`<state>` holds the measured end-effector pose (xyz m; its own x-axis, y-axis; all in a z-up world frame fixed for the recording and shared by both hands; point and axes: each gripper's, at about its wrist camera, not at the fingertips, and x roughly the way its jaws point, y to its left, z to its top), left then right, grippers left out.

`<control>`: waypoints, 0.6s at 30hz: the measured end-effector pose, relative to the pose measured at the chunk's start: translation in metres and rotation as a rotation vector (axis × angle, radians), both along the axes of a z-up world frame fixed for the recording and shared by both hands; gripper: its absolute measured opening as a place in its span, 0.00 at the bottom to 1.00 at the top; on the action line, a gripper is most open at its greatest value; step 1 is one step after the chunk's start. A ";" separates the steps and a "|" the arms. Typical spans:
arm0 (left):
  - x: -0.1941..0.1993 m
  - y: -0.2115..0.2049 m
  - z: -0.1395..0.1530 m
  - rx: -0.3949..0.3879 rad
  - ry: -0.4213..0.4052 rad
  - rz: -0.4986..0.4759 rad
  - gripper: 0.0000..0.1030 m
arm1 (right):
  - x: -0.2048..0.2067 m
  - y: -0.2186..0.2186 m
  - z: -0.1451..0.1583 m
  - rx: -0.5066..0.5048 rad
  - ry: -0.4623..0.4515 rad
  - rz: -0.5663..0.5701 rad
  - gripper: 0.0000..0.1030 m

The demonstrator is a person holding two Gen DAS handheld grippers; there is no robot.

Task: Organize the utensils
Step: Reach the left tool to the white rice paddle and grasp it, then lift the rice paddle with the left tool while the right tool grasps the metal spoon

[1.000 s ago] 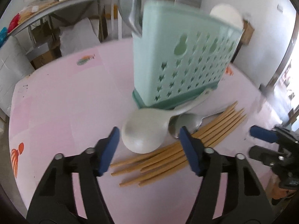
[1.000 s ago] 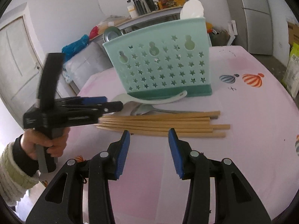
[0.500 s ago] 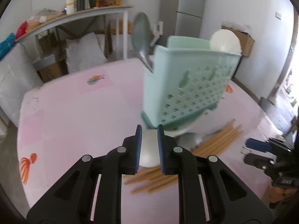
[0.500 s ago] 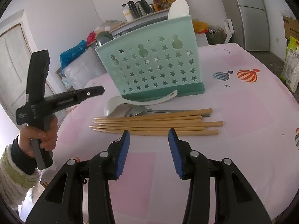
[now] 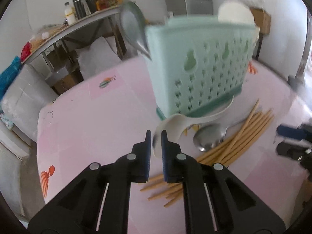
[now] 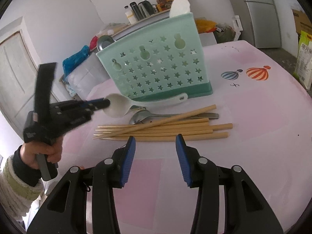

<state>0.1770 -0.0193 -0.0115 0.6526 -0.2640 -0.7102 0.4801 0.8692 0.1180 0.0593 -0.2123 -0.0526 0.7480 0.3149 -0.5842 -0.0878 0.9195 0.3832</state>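
At frame centre, the left tool (image 5: pixel 156 142) pinches the white spoon's (image 5: pixel 171 125) bowl rim; the spoon could slip, while the right tool (image 6: pixel 155 154) gapes wide.

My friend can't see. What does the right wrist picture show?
The left gripper pinches the bowl of a white plastic spoon beside a mint-green star-holed utensil basket. Bamboo chopsticks and a metal spoon lie on the pink table; the right gripper waits open.
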 end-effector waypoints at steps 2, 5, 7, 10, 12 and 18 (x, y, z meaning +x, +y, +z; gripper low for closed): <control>0.004 0.003 -0.003 -0.003 0.013 0.012 0.08 | 0.001 -0.001 -0.002 0.013 0.007 -0.001 0.41; 0.012 0.008 -0.014 -0.026 0.063 0.037 0.08 | 0.001 -0.001 -0.003 0.011 0.008 -0.001 0.41; 0.016 0.013 -0.019 -0.062 0.086 0.043 0.08 | 0.000 -0.001 -0.001 0.009 0.003 -0.002 0.41; 0.021 0.023 -0.022 -0.139 0.139 0.036 0.08 | -0.001 -0.004 -0.001 0.011 0.002 -0.008 0.41; 0.024 0.028 -0.023 -0.179 0.166 0.037 0.09 | 0.000 -0.006 -0.003 0.021 0.008 -0.013 0.41; 0.046 0.043 -0.032 -0.331 0.264 0.078 0.08 | -0.001 -0.003 0.000 0.014 0.003 -0.009 0.41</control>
<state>0.2226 0.0241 -0.0438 0.4874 -0.4626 -0.7406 0.3874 0.8746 -0.2915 0.0582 -0.2154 -0.0530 0.7492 0.3161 -0.5821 -0.0779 0.9147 0.3965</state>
